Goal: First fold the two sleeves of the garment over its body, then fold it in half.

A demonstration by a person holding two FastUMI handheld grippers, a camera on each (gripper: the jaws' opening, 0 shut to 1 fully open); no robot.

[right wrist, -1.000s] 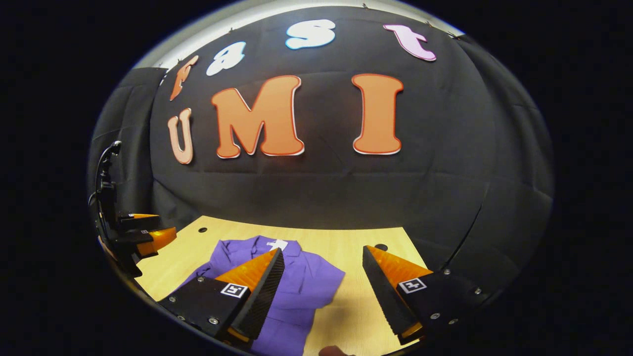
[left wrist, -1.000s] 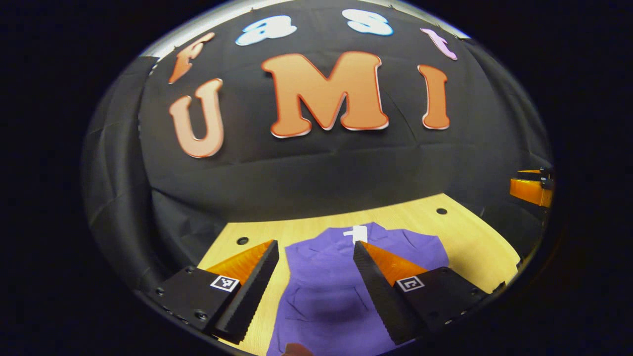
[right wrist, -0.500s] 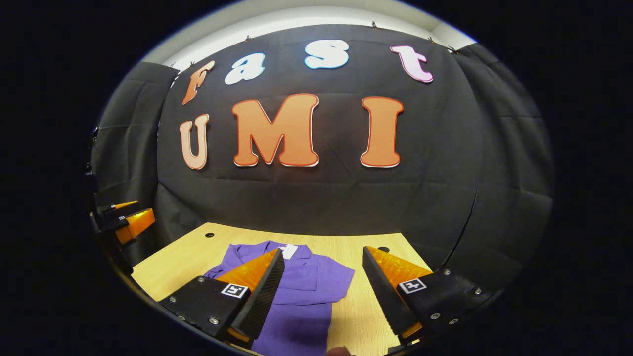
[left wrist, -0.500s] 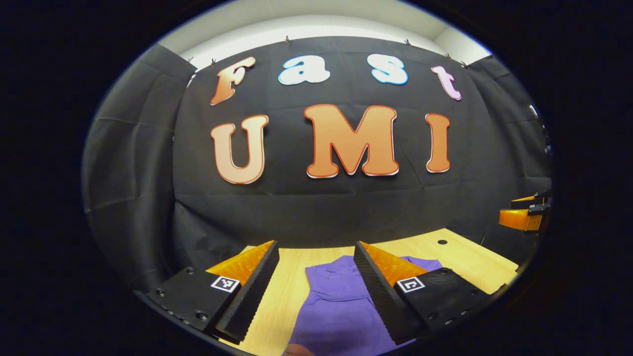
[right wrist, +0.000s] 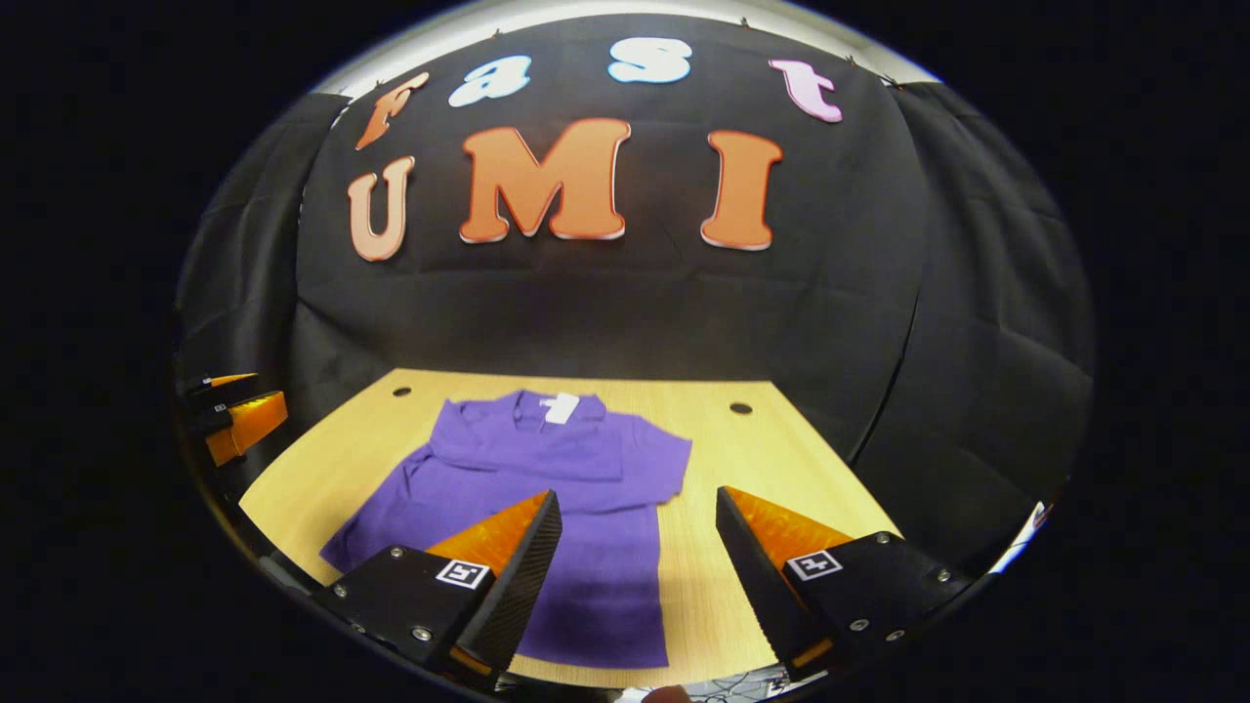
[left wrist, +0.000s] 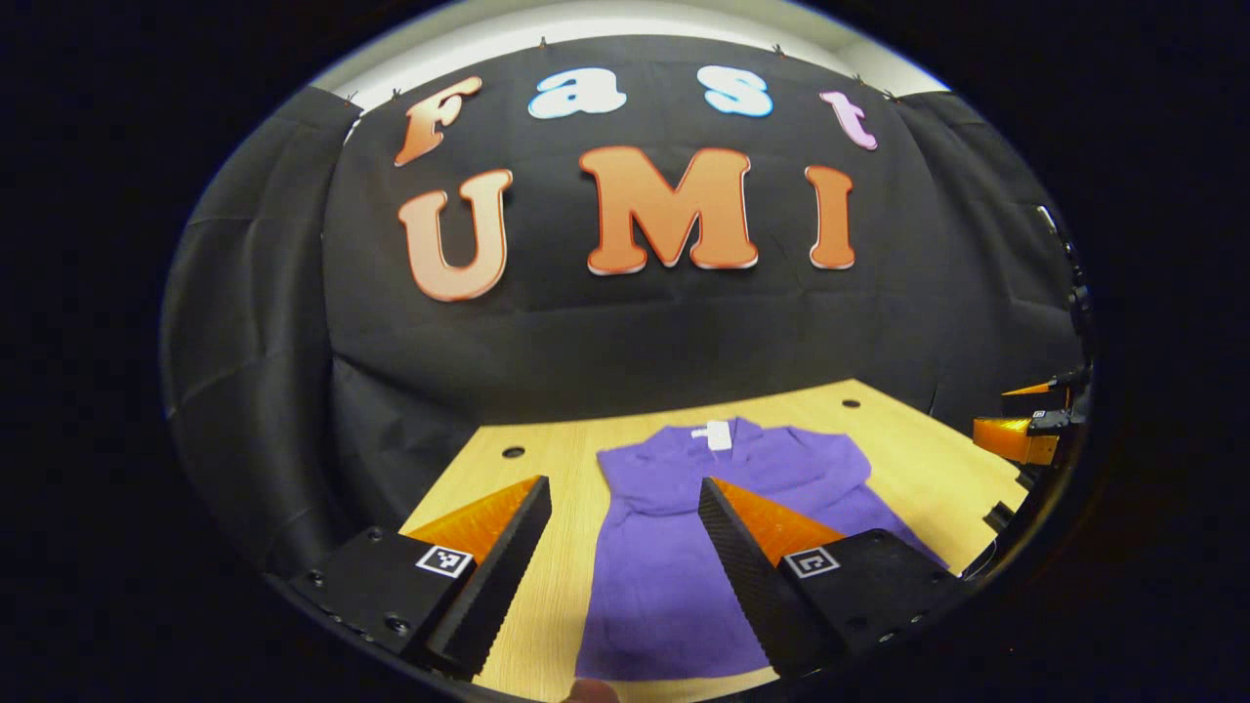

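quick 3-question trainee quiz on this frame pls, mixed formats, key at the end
1. True or false: the left gripper is shut on the purple shirt.
2. In the right gripper view, the white tag sits at the shirt's: A) collar, far end B) near hem C) a sleeve tip.
3. Fill in: the shirt lies on a light wooden ___.

Key: 1 false, both grippers stand open above it, the right gripper included; 2 A; 3 table.
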